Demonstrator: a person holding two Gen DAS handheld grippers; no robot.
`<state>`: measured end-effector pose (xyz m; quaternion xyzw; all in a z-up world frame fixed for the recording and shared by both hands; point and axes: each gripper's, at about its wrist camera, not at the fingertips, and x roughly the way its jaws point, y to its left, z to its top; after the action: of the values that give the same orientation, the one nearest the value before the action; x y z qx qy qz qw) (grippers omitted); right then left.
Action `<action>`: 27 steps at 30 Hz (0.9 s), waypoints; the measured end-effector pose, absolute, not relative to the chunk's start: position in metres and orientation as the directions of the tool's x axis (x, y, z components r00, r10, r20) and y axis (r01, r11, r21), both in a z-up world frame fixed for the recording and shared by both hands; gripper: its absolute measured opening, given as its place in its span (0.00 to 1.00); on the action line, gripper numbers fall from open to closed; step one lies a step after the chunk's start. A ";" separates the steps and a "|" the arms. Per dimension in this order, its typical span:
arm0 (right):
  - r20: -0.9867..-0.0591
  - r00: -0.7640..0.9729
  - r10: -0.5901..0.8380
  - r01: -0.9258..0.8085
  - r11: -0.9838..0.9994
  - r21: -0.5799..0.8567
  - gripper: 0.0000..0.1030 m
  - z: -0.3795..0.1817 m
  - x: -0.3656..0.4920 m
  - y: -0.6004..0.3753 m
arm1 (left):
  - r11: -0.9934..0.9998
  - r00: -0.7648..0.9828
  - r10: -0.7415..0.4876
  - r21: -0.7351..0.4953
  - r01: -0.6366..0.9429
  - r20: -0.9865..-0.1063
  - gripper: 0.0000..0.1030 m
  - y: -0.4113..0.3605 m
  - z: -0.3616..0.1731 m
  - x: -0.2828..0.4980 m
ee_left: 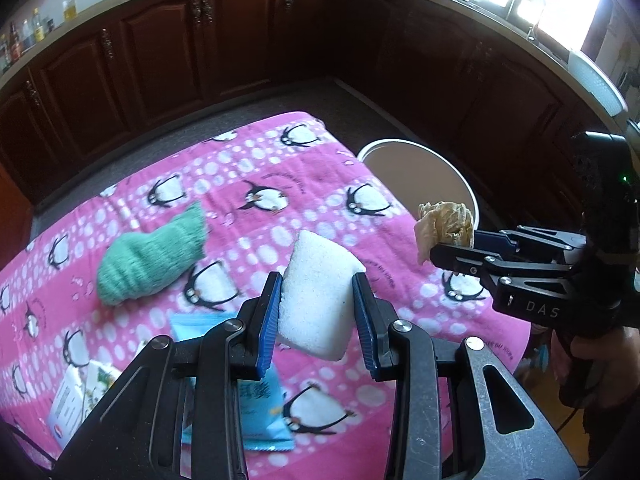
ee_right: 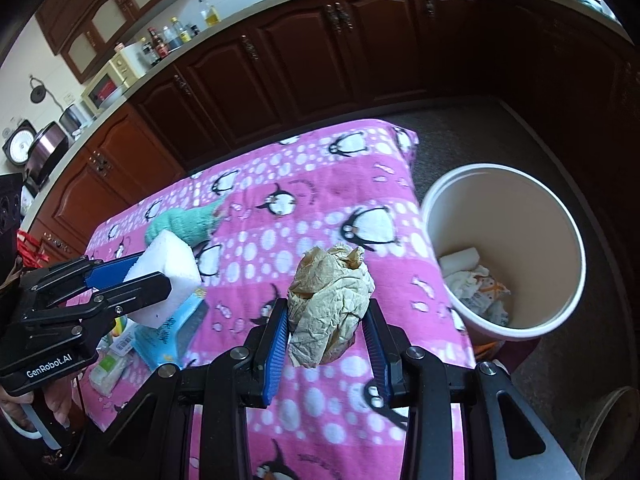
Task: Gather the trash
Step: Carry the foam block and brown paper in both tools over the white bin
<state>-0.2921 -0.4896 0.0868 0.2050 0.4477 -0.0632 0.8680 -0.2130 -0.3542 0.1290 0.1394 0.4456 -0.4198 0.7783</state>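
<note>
Both my grippers carry trash above the penguin blanket (ee_right: 320, 184), beside the bin (ee_right: 504, 332).

My left gripper (ee_left: 316, 304), marked "GenRobot.AI", is clamped on a foam block (ee_left: 316, 300); my right gripper (ee_right: 328, 320), lettered "DAS", is clamped on a paper wad (ee_right: 330, 296). The bin holds crumpled wrappers. A green sock (ee_left: 152, 256) and blue packet (ee_left: 264, 412) lie on the blanket; the packet's print is unreadable.

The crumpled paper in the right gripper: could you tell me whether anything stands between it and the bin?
Nothing visible does. The crumpled paper is held in the right gripper above the pink cloth, and the open bin stands just beyond the table edge to its right.
</note>
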 end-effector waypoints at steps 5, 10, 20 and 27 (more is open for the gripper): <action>-0.807 0.588 0.062 0.318 0.899 0.301 0.34 0.084 -0.298 -0.503 | 0.600 0.234 -0.531 -0.166 0.783 -0.815 0.32 -0.371 0.124 -0.212; -0.811 0.583 0.047 0.343 0.891 0.298 0.34 0.081 -0.303 -0.518 | 0.594 0.216 -0.527 -0.174 0.785 -0.822 0.32 -0.389 0.122 -0.209; -0.826 0.564 0.005 0.413 0.864 0.287 0.34 0.070 -0.314 -0.556 | 0.556 0.182 -0.527 -0.175 0.812 -0.830 0.32 -0.437 0.115 -0.213; -0.839 0.544 -0.024 0.462 0.843 0.275 0.34 0.059 -0.321 -0.585 | 0.539 0.145 -0.521 -0.193 0.820 -0.841 0.32 -0.467 0.105 -0.216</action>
<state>-0.3210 -0.5850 0.0589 0.2405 0.4553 -0.1440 0.8451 -0.2160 -0.4671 0.1050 0.1584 0.4713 -0.4532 0.7398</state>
